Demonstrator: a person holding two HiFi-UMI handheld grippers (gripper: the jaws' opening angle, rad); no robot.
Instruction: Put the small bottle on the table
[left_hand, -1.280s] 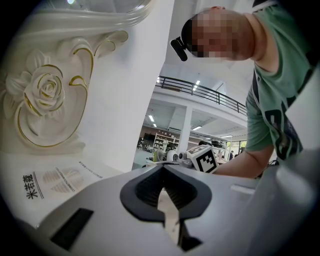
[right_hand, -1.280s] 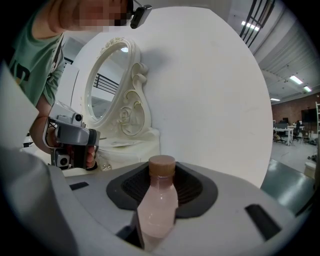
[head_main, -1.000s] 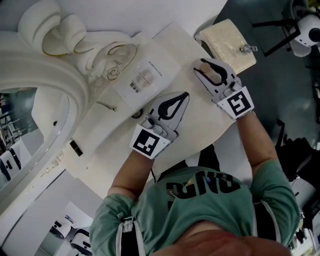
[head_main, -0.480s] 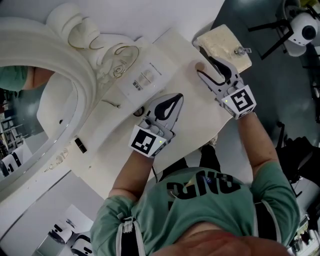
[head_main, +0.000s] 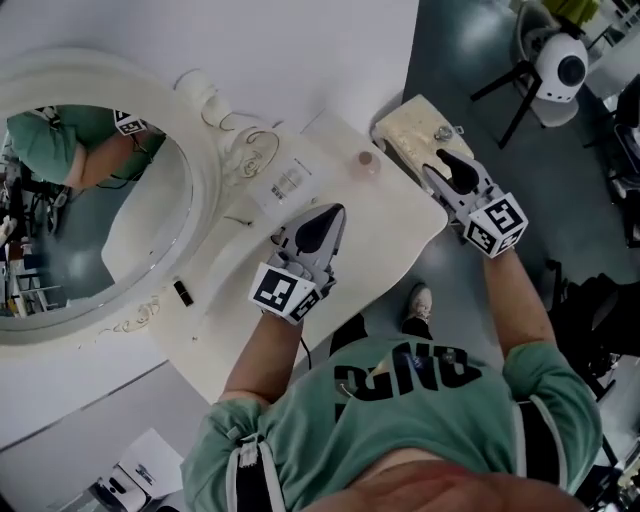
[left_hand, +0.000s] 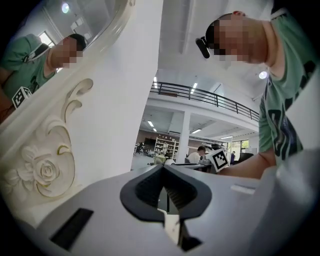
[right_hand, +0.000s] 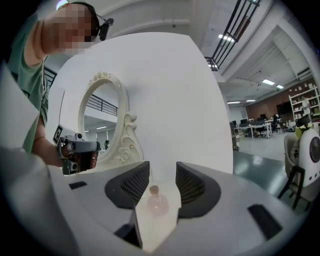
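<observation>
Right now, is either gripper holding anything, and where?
Nothing. The small bottle stands on the table; the right gripper, jaws closing, is clear of it; the left gripper is shut, empty.

The small bottle (head_main: 367, 161) looks like smooth pinkish glass (translucent); the table (head_main: 392, 232) has a matt cream finish.

The small round pinkish bottle (head_main: 367, 160), probably glass, tan stopper on top, stands upright on the white table (head_main: 385, 235).
</observation>
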